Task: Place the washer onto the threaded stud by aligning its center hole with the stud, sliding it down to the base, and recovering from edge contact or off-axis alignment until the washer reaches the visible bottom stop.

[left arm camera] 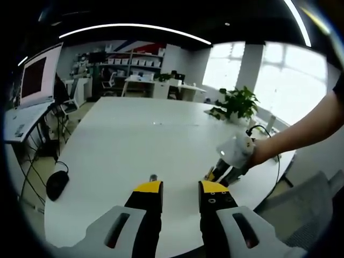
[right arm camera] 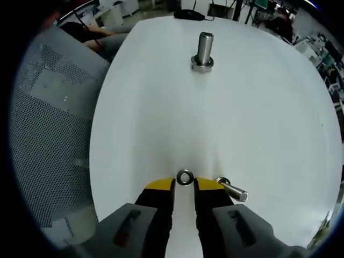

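while the right claw (right arm camera: 184,189) rests low over the white table (right arm camera: 269,118), a small metal washer (right arm camera: 185,177) lies flat on the tabletop right at its yellow tips. its jaws stand slightly apart and hold nothing; the washer sits at the mouth of the gap, not yet gripped. just beside the right tip lies a small loose bolt (right arm camera: 236,191) on its side. the threaded stud (right arm camera: 203,49) stands upright on its round base well away across the table.

in the left gripper view, the left claw (left arm camera: 180,189) hovers over the table with its jaws clearly apart and empty. the right claw appears there too, held by a person's hand (left arm camera: 260,153).

risks, as a judgement: a thin washer lying flat may slip or skate away as the jaws close, and the loose bolt could get nudged or pinched alongside it. later, a tilted washer could catch on the stud's top edge or threads.

count: one washer, one stud, one loose bolt, two claws, one table.
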`<state>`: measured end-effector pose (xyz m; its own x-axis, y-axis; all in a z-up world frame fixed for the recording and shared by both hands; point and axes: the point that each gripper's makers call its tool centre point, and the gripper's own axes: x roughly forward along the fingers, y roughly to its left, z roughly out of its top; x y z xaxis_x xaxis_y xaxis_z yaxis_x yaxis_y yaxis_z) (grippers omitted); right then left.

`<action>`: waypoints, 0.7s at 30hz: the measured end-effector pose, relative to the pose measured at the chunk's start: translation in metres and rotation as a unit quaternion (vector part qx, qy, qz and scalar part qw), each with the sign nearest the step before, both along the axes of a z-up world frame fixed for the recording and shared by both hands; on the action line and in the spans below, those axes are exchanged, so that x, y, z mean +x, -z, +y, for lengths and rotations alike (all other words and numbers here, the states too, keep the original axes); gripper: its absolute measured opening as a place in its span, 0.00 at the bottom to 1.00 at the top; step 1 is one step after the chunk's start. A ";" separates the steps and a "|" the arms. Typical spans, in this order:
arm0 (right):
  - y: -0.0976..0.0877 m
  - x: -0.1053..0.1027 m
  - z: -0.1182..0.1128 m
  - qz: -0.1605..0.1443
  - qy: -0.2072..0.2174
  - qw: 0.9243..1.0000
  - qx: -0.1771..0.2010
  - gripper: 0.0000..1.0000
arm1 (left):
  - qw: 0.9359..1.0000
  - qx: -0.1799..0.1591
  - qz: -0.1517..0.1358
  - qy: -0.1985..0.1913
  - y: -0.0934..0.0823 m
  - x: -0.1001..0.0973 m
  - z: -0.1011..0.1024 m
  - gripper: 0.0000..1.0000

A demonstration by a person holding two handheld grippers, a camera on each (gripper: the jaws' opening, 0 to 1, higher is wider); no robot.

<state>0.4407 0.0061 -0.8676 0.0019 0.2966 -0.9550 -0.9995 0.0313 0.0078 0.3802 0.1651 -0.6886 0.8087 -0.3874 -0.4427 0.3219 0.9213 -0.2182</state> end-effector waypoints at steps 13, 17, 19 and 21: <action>0.001 -0.001 0.003 -0.014 -0.006 1.000 -0.015 0.16 | 1.000 0.011 0.004 0.005 0.002 0.000 -0.001 0.24; 0.000 0.000 0.003 -0.012 0.002 1.000 -0.009 0.15 | 1.000 0.011 0.003 0.006 0.002 0.000 -0.001 0.24; 0.000 0.000 0.003 -0.012 0.002 1.000 -0.007 0.15 | 1.000 0.012 0.002 0.006 0.002 0.000 -0.001 0.24; 0.000 -0.001 0.003 -0.012 0.002 1.000 -0.008 0.15 | 1.000 0.011 0.002 0.005 0.001 0.000 -0.001 0.24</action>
